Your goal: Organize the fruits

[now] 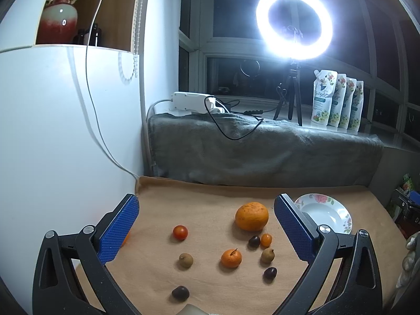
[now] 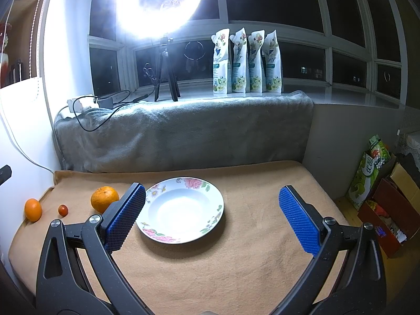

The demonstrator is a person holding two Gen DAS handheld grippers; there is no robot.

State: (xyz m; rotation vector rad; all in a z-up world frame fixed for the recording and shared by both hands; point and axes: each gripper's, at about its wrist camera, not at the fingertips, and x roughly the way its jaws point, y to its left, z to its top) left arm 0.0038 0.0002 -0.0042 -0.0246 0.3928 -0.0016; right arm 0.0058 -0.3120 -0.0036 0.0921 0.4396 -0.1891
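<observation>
Left view, jaws: the left gripper (image 1: pixel 207 225) is spread wide with nothing between its blue pads.
Left view, fruit: between the jaws lie a big orange (image 1: pixel 251 216), a small tangerine (image 1: pixel 231 258), a red tomato (image 1: pixel 180 232), a kumquat (image 1: pixel 266 239), two brownish longans and three dark round fruits, all loose on the tan cloth (image 1: pixel 183 199), so sorting has apparently not begun.
Left view, plate: the floral plate (image 1: pixel 338 210) peeks out past the right-hand jaw.
Right view, jaws: the right gripper (image 2: pixel 211 212) is equally wide and holds nothing.
Right view, plate: empty, between the jaws, nearer the left-hand one; likely framed as the drop target.
Right view, fruit: the orange, the tomato and another orange fruit (image 2: pixel 33 209) sit outside the left-hand jaw.
Writing: the four pouches (image 2: pixel 246 63) on the sill carry floral print; their text is too small to read.
</observation>
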